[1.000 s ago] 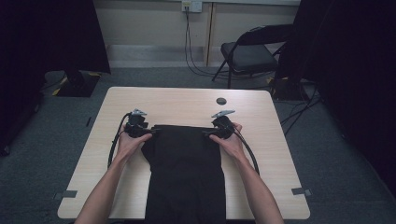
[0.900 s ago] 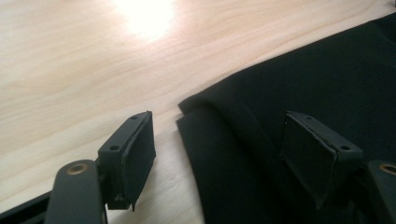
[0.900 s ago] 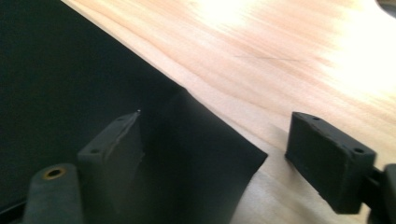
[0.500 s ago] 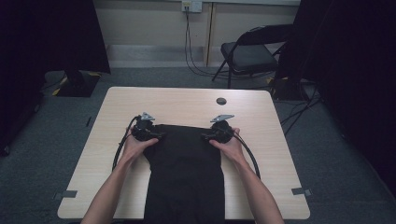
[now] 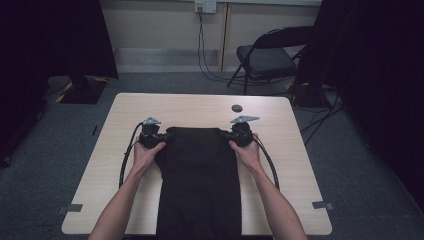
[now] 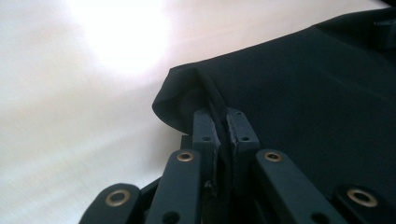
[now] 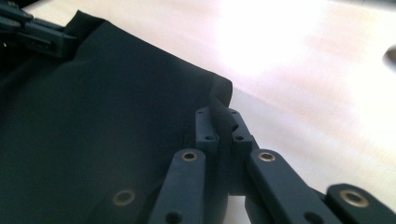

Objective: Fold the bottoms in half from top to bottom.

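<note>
Pale wooden table (image 5: 125,165) from above — a black cloth (image 5: 200,180) lies down its middle, its far corners at the left gripper (image 5: 159,137) and right gripper (image 5: 231,135). Left gripper view: jaws just closed, clamping a bunched corner. Right gripper view: likewise clamped — grasp done, lifting or folding remains.

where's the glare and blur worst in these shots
Left gripper view: a white glare patch washes out the table at upper left, and the left gripper pinching the black cloth looks soft. Right gripper view: similar glare at upper right; the right gripper is slightly blurred. High view: dim, evenly lit, dark edges.
</note>
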Tool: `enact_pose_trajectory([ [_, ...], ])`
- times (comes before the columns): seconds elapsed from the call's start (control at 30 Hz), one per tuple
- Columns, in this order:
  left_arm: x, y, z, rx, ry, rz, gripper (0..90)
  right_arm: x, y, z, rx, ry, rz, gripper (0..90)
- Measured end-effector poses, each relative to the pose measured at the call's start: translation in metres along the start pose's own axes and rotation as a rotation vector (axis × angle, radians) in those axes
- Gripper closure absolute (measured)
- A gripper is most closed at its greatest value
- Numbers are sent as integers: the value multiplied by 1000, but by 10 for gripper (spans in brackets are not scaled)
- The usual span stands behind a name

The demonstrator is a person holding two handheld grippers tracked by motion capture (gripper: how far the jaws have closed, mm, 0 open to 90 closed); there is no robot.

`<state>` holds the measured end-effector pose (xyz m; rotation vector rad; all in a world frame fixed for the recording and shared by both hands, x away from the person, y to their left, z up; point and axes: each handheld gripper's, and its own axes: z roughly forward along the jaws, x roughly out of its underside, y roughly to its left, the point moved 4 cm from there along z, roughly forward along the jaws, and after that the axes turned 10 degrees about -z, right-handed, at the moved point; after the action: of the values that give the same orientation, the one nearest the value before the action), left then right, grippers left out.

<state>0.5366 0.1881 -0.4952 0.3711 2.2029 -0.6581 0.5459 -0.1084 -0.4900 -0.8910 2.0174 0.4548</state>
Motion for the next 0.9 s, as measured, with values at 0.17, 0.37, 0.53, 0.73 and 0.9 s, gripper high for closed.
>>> enact_pose_trajectory([
  [0.17,-29,-5,-15,33,-85,-28,842,-27,-8,-14,29,-65,16,872],
  [0.37,-69,-21,-33,21,-142,40,843,-71,-22,-36,62,-145,-3,873],
  [0.53,-99,-33,-53,35,-217,58,844,-104,-32,-54,88,-188,-26,874],
  [0.73,-121,-41,-65,28,-261,97,843,-138,-33,-73,140,-235,-67,874],
  [0.9,-114,-45,-64,49,-242,125,842,-135,-35,-72,156,-171,-126,873],
])
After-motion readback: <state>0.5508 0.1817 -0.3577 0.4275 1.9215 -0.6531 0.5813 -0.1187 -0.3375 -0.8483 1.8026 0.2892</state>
